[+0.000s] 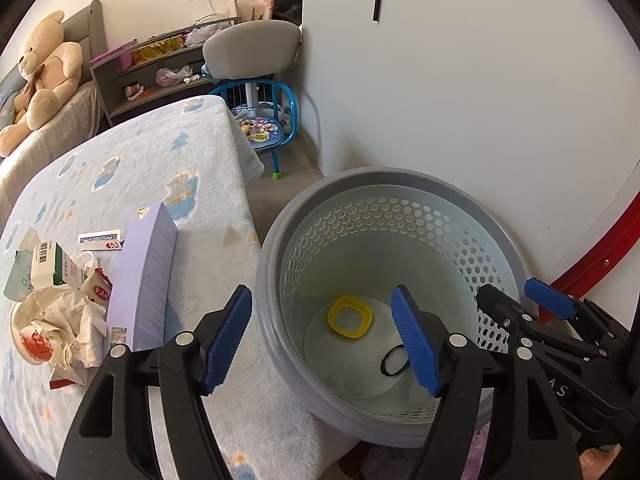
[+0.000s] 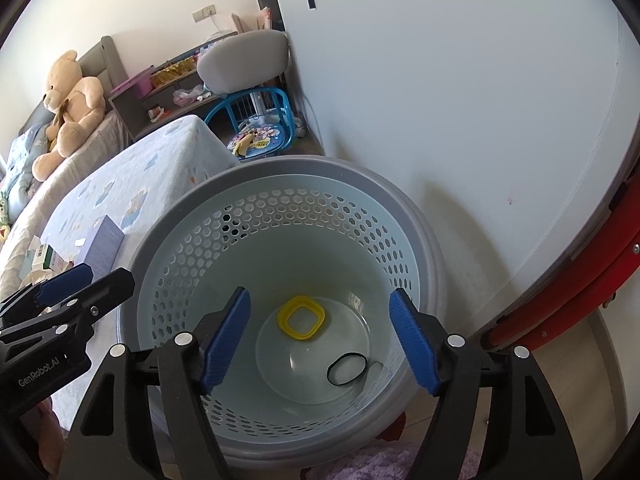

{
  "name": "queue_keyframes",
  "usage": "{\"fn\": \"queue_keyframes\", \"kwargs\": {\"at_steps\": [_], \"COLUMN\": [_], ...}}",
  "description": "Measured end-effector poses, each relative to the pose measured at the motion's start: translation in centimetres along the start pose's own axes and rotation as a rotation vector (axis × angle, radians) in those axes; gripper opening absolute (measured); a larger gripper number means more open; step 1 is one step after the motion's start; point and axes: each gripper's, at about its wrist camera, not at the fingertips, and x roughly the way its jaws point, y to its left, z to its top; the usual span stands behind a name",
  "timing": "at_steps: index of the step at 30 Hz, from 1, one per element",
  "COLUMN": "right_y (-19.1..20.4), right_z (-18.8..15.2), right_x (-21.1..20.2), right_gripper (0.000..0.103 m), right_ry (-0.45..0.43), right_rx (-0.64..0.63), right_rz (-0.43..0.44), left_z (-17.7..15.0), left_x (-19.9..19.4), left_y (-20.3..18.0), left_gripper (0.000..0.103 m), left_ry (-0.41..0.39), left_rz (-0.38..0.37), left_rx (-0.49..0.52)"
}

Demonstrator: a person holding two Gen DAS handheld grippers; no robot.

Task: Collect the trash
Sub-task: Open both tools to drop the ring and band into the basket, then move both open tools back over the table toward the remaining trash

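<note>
Left wrist view: my left gripper hangs over the near rim of the bin, jaws apart with nothing between them.
Right wrist view: my right gripper sits above the bin's mouth, jaws likewise spread and empty.
Bin: a grey-rimmed wastebasket with a pale, honeycomb-perforated wall stands on the floor between the bed and the white wall.
Inside the bin: a yellow squarish ring lies on the bottom, and a thin black loop lies near it, apart from it, toward the right side.
Same items, left camera: the yellow squarish ring and the black loop, the loop partly behind my right-hand pad.
Bed: a bed with a fleecy cover printed with blue patches lies just left of the bin.
Trash still on the bed: a lavender box lies lengthwise near the bed's edge; left of it sits crumpled paper over a round paper bowl, plus a small white-and-green carton and a red-and-white wrapper.
Loose card: a narrow printed strip lies flat just beyond the lavender box.
Other gripper seen: in the left camera my right gripper shows at the bin's right rim; in the right camera my left gripper shows at the left.
Background: a teddy bear sits at the head of the bed; a small blue chair stands past the foot.
</note>
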Motion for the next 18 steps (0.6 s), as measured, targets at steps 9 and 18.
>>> {"fn": "queue_keyframes", "kwargs": {"at_steps": [9,18], "right_y": [0.2,0.9], "right_z": [-0.1,-0.4], "right_x": [-0.3,-0.8], "right_gripper": [0.078,0.084], "right_ry": [-0.012,-0.031], "right_rx": [-0.006,-0.025], "right_rz": [-0.011,-0.02], "left_z": [-0.6,-1.6], "left_x": [-1.2,-3.6], "left_y": [0.7,2.8], "left_gripper": [0.069,0.071], "left_ry": [-0.023,-0.062], "left_rz": [0.016,0.045], "left_rx": [-0.017,-0.049]}}
